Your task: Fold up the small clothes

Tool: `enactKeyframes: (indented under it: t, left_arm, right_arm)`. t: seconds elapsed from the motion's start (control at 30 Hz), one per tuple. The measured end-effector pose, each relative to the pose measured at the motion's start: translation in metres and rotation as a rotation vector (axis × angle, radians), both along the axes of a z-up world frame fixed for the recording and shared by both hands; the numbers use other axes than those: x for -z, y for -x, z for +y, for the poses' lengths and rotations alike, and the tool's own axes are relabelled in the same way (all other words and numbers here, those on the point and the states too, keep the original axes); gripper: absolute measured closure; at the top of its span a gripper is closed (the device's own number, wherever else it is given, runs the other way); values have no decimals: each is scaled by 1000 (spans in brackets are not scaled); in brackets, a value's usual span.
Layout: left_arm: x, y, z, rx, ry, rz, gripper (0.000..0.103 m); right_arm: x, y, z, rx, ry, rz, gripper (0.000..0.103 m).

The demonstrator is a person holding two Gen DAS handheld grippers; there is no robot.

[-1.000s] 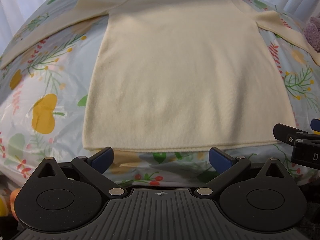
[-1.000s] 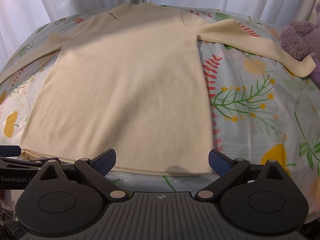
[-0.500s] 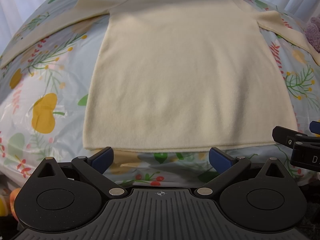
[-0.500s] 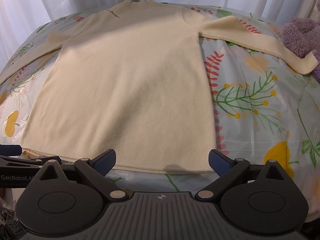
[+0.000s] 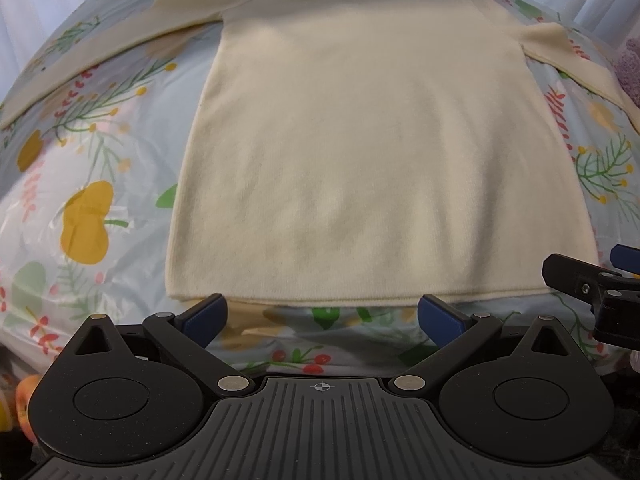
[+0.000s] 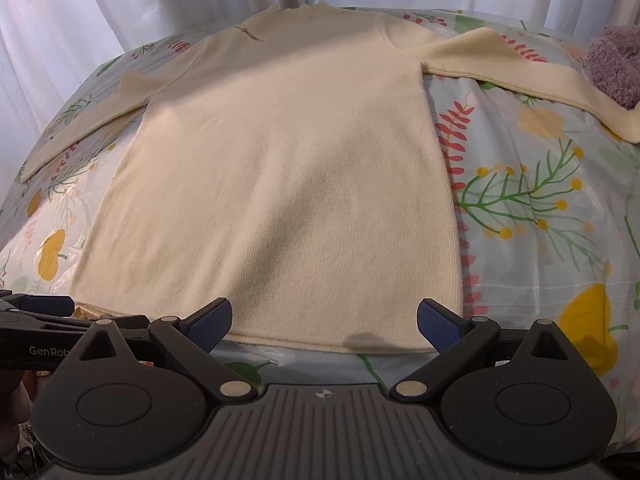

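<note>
A cream long-sleeved knit top lies flat on the floral cloth, collar far, hem near, both sleeves spread out sideways. It also shows in the right wrist view. My left gripper is open and empty just short of the hem's left half. My right gripper is open and empty at the hem's right half, its blue pads at the hem edge. The right gripper shows at the right edge of the left wrist view; the left gripper shows at the left edge of the right wrist view.
A floral plastic tablecloth covers the surface. A purple plush toy sits at the far right, touching the right sleeve's cuff. White curtains hang behind. An orange object lies low at the left.
Both grippers have crept a little forward towards the hem. The right gripper now sits closer over the hem edge. The top has not moved.
</note>
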State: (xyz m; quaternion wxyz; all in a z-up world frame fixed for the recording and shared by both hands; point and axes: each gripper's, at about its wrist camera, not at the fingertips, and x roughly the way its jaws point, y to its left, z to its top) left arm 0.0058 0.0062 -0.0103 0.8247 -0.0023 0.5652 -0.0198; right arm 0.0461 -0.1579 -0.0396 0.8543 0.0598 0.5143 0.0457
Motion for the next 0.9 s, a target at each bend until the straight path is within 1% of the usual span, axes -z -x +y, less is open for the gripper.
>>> enactKeyframes:
  t: [0.13, 0.27, 0.3, 0.33, 0.4, 0.43, 0.47, 0.53, 0.57, 0.6, 0.7, 0.73, 0.8, 0.83, 0.87, 0.9]
  left_arm:
    - [2, -6, -2, 11, 4, 13, 0]
    - [2, -16, -7, 28, 14, 21, 0]
    - [1, -20, -9, 31, 6, 15, 0]
    - [-2, -24, -9, 35, 16, 11, 0]
    - [-10, -36, -10, 38, 15, -31, 0]
    - [-14, -44, -9, 31, 15, -59, 0]
    - [-17, -51, -8, 18, 12, -87, 0]
    - [-21, -70, -4, -12, 18, -144, 0]
    - [-21, -81, -3, -29, 13, -157, 0]
    - [-20, -92, -1, -45, 6, -176, 0]
    - [-16, -125, 2, -65, -15, -217, 0]
    - [-13, -134, 3, -67, -20, -225, 0]
    - [1, -156, 4, -86, -31, -202, 0]
    - [8, -164, 6, -95, -19, -193, 0]
    - [14, -171, 7, -107, -15, -189, 0]
    - [21, -178, 8, -122, -12, -182, 0]
  right_arm:
    - [7, -5, -5, 1, -30, 35, 4]
    - [15, -14, -22, 22, -102, 88, 4]
    - [15, -18, -31, 36, -129, 87, 4]
    - [13, -22, -42, 58, -156, 70, 4]
    - [2, -28, -77, 153, -211, -57, 4]
    - [-4, -28, -96, 214, -221, -146, 4]
    - [-11, -27, -121, 291, -223, -288, 4]
    - [-18, -26, -164, 409, -197, -519, 4]
    - [-18, -30, -186, 470, -169, -590, 4]
    - [-17, -37, -205, 522, -139, -604, 4]
    - [-7, -66, -268, 727, -45, -515, 4]
    - [0, -72, -288, 803, -25, -499, 6]
    - [12, -82, -320, 880, -24, -463, 17]
    - [19, -87, -334, 905, -24, -443, 29]
    - [24, -92, -344, 917, -22, -436, 39]
    - [29, -98, -354, 929, -17, -427, 42]
